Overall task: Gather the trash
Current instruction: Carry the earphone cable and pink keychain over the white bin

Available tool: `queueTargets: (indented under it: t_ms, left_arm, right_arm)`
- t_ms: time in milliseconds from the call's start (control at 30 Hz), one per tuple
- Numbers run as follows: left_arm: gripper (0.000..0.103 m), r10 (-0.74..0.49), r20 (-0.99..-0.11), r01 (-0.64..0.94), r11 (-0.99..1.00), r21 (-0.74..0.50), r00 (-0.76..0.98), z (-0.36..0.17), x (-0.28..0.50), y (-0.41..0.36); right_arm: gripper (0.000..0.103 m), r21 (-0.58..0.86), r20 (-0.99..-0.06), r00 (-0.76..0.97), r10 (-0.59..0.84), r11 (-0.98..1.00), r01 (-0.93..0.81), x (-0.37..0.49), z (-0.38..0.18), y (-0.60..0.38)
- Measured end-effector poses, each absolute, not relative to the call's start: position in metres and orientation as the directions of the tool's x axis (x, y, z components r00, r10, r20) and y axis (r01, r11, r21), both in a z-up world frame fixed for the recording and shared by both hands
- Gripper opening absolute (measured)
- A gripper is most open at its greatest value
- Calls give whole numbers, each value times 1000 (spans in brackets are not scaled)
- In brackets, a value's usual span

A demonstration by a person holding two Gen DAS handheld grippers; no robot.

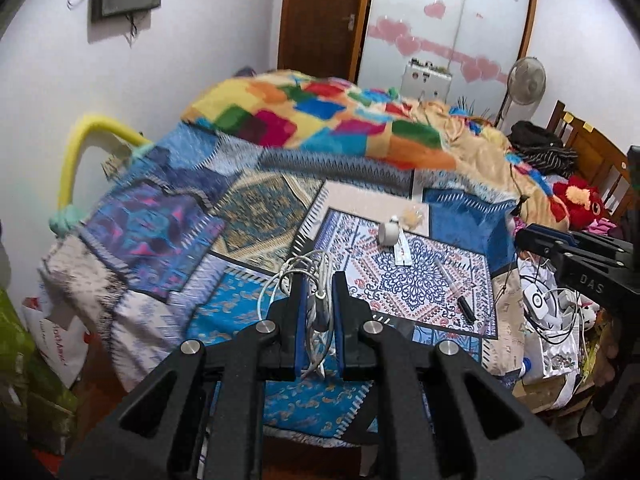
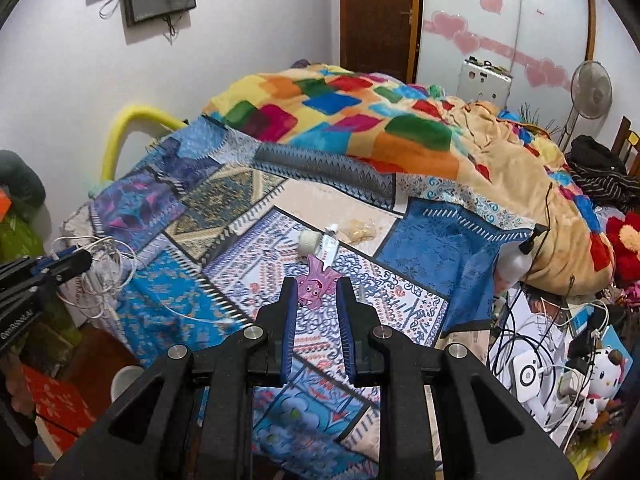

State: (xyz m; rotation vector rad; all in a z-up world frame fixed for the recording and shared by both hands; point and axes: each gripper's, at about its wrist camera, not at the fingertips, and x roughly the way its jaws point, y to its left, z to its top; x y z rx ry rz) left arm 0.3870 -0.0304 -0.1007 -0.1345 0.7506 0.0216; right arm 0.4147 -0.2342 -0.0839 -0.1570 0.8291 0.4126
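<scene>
My left gripper (image 1: pixel 318 300) is shut on a tangled white cable (image 1: pixel 304 276), held up above the patterned bedspread (image 1: pixel 420 292). Between the tips of my right gripper (image 2: pixel 318 286), which is shut, sits a purple cartoon-printed wrapper (image 2: pixel 316 284), also raised off the bed. Left on the bedspread are a white tape roll (image 2: pixel 309 242), a small white tube (image 2: pixel 330 246), a crumpled clear bag (image 2: pixel 360 230) and a pen (image 1: pixel 456 292). The left gripper (image 2: pixel 76 260) with its cable (image 2: pixel 104 268) shows at the left edge of the right wrist view. The right gripper (image 1: pixel 532 236) shows at the right edge of the left wrist view.
A colourful patchwork blanket (image 2: pixel 360 120) is heaped on the far half of the bed. Cables, white devices and plush toys (image 2: pixel 540 372) crowd the right side. A yellow foam rail (image 1: pixel 84 148) curves at the bed's left corner. A white cup (image 2: pixel 126 380) stands on the floor.
</scene>
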Motion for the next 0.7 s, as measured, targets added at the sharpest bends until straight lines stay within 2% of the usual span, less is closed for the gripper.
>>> queueTargets:
  t_ms: [300, 700]
  left_arm:
    - [11, 32, -626, -117, 989, -94, 779, -60, 313, 3]
    - [11, 89, -596, -194, 974, -114, 798, -51, 224, 57]
  right_arm:
    - [18, 29, -701, 624, 345, 888, -459, 368, -48, -219]
    - [18, 23, -667, 615, 420, 837, -547, 298, -24, -170]
